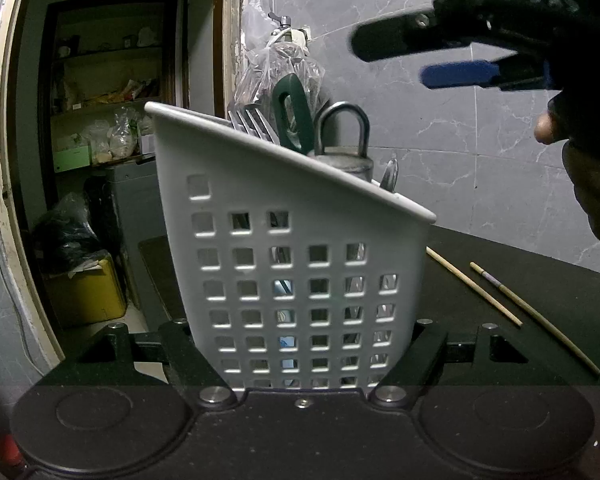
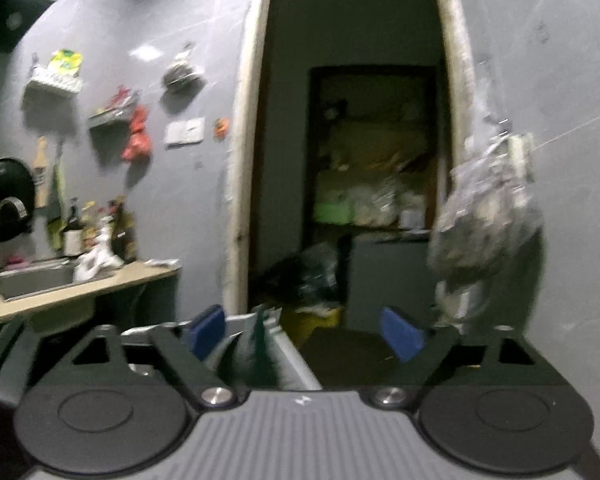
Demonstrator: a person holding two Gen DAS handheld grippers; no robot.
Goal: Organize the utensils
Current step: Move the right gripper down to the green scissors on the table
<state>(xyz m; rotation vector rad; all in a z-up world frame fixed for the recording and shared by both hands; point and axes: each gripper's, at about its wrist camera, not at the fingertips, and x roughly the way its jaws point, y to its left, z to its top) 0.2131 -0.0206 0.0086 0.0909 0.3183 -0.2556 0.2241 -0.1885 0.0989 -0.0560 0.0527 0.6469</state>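
The left tongs (image 1: 304, 360) are closed on the base of a white plastic basket (image 1: 300, 248), one black finger pressed to each side, likely to steady it while utensils go in; the basket has a slanted rim, smooth walls and a grid of square holes, and stands on a dark matte desk (image 1: 540, 280). Rising above the rim, toward twelve o'clock, are a steel fork (image 1: 252, 124), a dark green looped handle (image 1: 294, 112), a dull metal loop (image 1: 342, 128) and a spoon tip (image 1: 390, 174). Two thin wooden chopsticks (image 1: 476, 288) lie loose on the desk at three o'clock of the basket, not yet put away. The right tongs (image 1: 388, 60) hover above at two o'clock, blue pads spread wide and holding nothing; in their own blurred view the green handle (image 2: 260, 344) sits low between the parted pads (image 2: 206, 328), untouched, seemingly released.
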